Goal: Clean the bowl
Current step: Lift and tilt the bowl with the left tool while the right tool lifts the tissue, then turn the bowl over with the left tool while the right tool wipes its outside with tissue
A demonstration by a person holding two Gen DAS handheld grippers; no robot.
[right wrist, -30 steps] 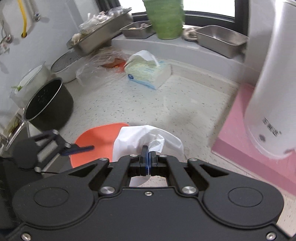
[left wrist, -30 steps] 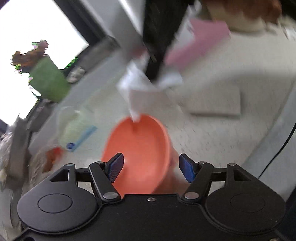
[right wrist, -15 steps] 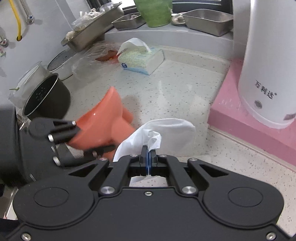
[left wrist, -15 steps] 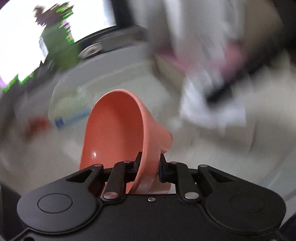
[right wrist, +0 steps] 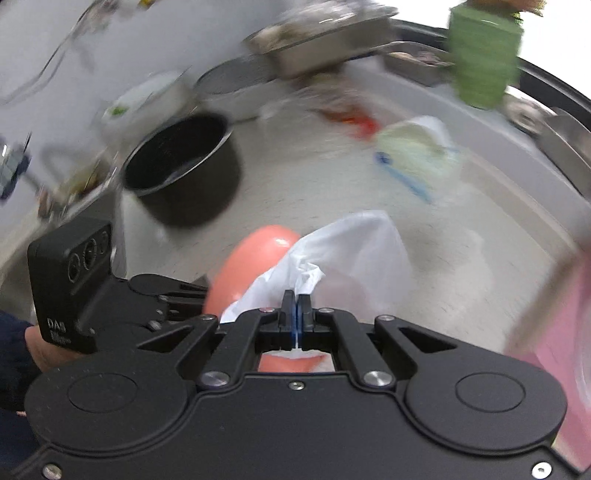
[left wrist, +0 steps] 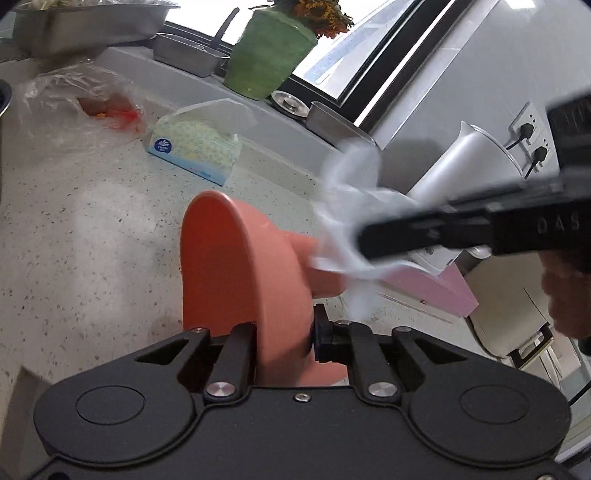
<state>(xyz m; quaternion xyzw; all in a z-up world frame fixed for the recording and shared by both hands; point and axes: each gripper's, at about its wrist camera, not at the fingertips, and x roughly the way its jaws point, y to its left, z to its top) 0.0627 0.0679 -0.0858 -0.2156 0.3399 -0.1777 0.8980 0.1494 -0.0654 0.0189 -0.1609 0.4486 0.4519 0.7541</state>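
Note:
An orange bowl (left wrist: pixel 240 273) is held on edge above the counter, its rim clamped in my left gripper (left wrist: pixel 284 332), mouth facing left. It also shows in the right wrist view (right wrist: pixel 255 254). My right gripper (right wrist: pixel 296 306) is shut on a white tissue (right wrist: pixel 351 251). In the left wrist view the right gripper (left wrist: pixel 373 243) comes in from the right and the blurred tissue (left wrist: pixel 351 206) touches the bowl's foot and outer side. The left gripper (right wrist: pixel 173 295) shows at the left of the right wrist view.
A tissue box (left wrist: pixel 195 147), a plastic bag (left wrist: pixel 81 103), a green pot (left wrist: pixel 266 51) and steel trays (left wrist: pixel 92 22) stand along the back. A white kettle (left wrist: pixel 469 166) on a pink pad (left wrist: pixel 428 284) is at the right. A black pot (right wrist: pixel 181 170) stands at the left.
My left gripper closed on the bowl's rim, lifted it and tipped it on edge. My right gripper swung the tissue over to the bowl's outer side.

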